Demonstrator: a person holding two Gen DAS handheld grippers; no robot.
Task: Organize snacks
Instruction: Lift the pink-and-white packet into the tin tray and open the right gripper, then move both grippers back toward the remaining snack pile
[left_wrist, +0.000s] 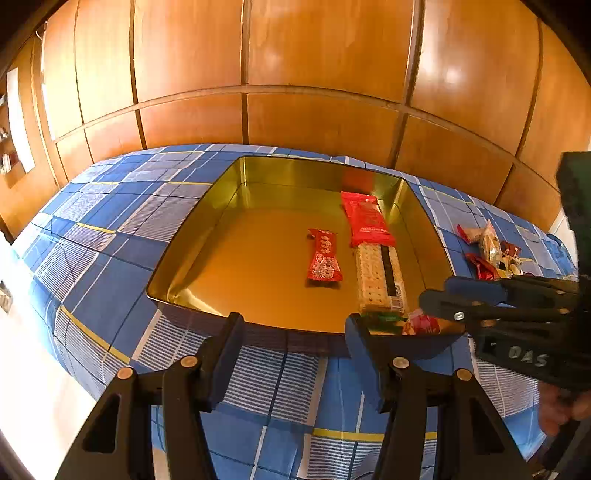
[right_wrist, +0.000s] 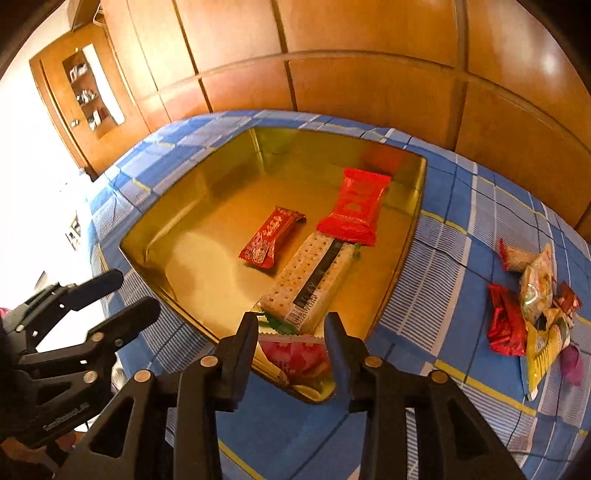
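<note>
A gold tin (left_wrist: 207, 206) sits on the blue checked cloth. Inside lie a small red packet (left_wrist: 324, 254), a larger red packet (left_wrist: 365, 219), a cracker pack (left_wrist: 378, 277), a green packet (left_wrist: 384, 318) and a pink packet (left_wrist: 424, 325) in the near right corner. My right gripper (right_wrist: 291, 325) hangs over that corner, open, with the pink packet (right_wrist: 295, 354) lying below and between its fingers, pads clear of it. The left gripper (left_wrist: 295, 325) stands open and empty over the tin's near rim. In the left wrist view the right gripper (left_wrist: 436, 295) comes in from the right.
A pile of loose snack packets (right_wrist: 532, 306) lies on the cloth right of the tin (right_wrist: 184, 177). Wooden panelling rises behind the bed. A wooden shelf cabinet (right_wrist: 88, 96) stands at far left. The left gripper (right_wrist: 129, 291) shows at the lower left of the right wrist view.
</note>
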